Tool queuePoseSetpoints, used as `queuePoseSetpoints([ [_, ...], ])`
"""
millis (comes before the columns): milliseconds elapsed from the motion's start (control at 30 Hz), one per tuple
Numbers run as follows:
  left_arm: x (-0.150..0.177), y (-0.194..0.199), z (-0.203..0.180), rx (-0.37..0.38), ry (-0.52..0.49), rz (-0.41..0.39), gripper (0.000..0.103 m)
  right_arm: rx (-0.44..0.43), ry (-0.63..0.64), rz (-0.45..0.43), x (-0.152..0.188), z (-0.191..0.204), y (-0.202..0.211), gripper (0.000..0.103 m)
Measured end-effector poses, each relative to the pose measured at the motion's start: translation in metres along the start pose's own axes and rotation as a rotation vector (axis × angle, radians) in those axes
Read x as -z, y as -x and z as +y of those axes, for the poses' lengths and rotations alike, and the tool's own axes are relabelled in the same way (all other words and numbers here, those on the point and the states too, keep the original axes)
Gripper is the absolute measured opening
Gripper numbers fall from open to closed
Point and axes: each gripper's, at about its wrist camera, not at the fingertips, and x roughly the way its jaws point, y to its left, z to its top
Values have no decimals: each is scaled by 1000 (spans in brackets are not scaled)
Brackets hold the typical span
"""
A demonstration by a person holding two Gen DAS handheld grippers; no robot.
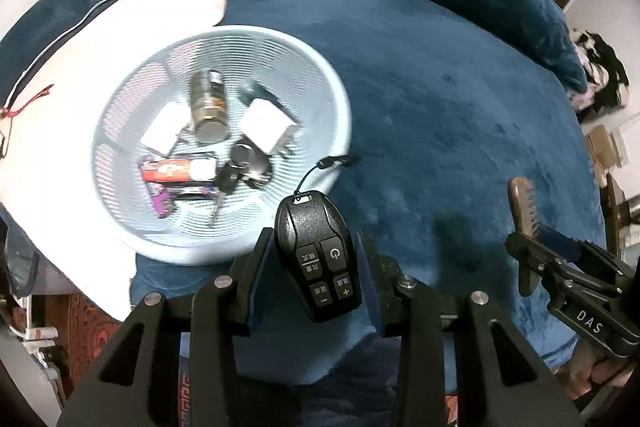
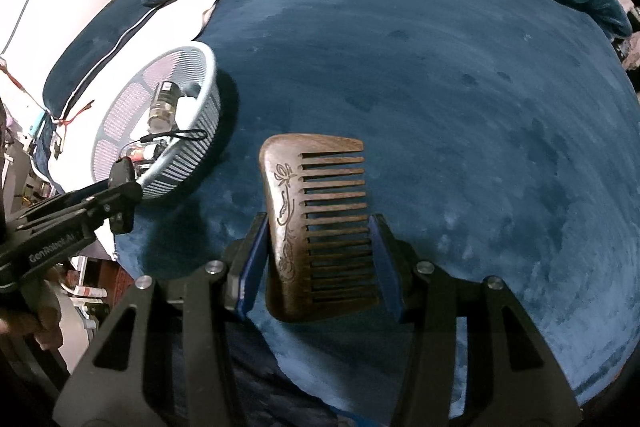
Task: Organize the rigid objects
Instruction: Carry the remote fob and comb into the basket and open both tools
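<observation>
I have both tools loaded, the left gripper (image 1: 316, 267) clamped on the black remote (image 1: 318, 259) at the near rim of the basket (image 1: 344, 115), the right gripper (image 2: 320, 259) clamped on the wooden comb (image 2: 316, 227) beside it, so I judge each needs carrying over the basket and releasing.

The remote (image 1: 318, 259) is black plastic, its upper shell grained and matt, its buttons smoother with a slight sheen. The comb (image 2: 316, 227) is dark brown wood, smooth and lightly polished, with an engraved floral line along its spine. The basket (image 1: 224, 39) is pale blue plastic, slotted and matt. The blanket (image 2: 440, 87) is deep blue plush cloth, soft and napped. A jar (image 1: 208, 103) in the basket looks like shiny glass or metal. The gripper fingers (image 2: 252, 259) are matt black with blue pads.
</observation>
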Motion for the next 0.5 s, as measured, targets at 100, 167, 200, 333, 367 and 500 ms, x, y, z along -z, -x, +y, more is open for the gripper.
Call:
queuePoseSetpoints([
  [100,-3,2,16,-11,29,-9,41,-10,16,0,-6,10,-5,51],
  [167,-5,3,26,-16,50,-14,41,-19,28,-2,-11,18,-8,51],
  [200,-6,3,32,-20,62,-17,41,-22,32,-3,-13,21,-9,51],
  [333,-10,2,55,-31,105,-24,41,-39,58,-7,-23,37,-15,51],
  [367,-11,2,58,-34,114,-26,41,-44,66,-7,-25,41,-16,51],
  [500,-16,0,73,-44,145,-32,41,-66,100,-13,-38,60,-24,51],
])
